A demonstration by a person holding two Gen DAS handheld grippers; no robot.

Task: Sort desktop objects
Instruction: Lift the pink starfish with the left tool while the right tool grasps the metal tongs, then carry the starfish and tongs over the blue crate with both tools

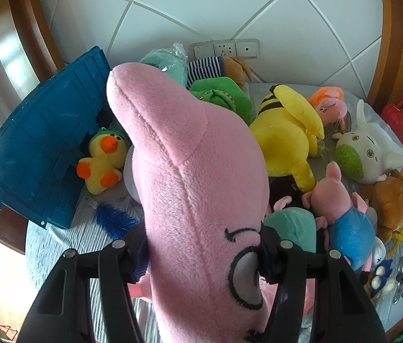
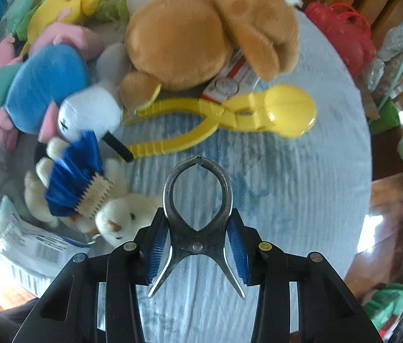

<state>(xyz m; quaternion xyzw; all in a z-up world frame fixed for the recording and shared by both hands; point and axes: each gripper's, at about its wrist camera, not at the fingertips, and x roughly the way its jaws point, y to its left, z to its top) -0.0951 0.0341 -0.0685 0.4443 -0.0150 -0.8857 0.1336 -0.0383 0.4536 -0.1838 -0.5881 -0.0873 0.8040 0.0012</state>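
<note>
My left gripper (image 1: 201, 257) is shut on a big pink star plush (image 1: 190, 154), pinching it at eye level; the plush rises up the middle of the left wrist view and hides much of the table behind it. In the right wrist view my right gripper (image 2: 197, 228) points steeply down at the table, its blue pads (image 2: 155, 245) against both sides of grey metal pincers (image 2: 198, 191), just above their pivot. The pincers' jaws meet at the tip and their handles splay back between the fingers. A blue plastic crate (image 1: 44, 143) lies tipped at the left.
The pale ribbed cloth (image 2: 287, 185) carries many plush toys: yellow duck (image 1: 101, 165), yellow bee (image 1: 284, 131), white-green creature (image 1: 372, 148), blue-shirted pig (image 2: 47, 85), brown bear (image 2: 178, 37), cream bunny (image 2: 124, 214). A yellow plastic clamp (image 2: 258, 111) and red bag (image 2: 341, 37) lie beyond.
</note>
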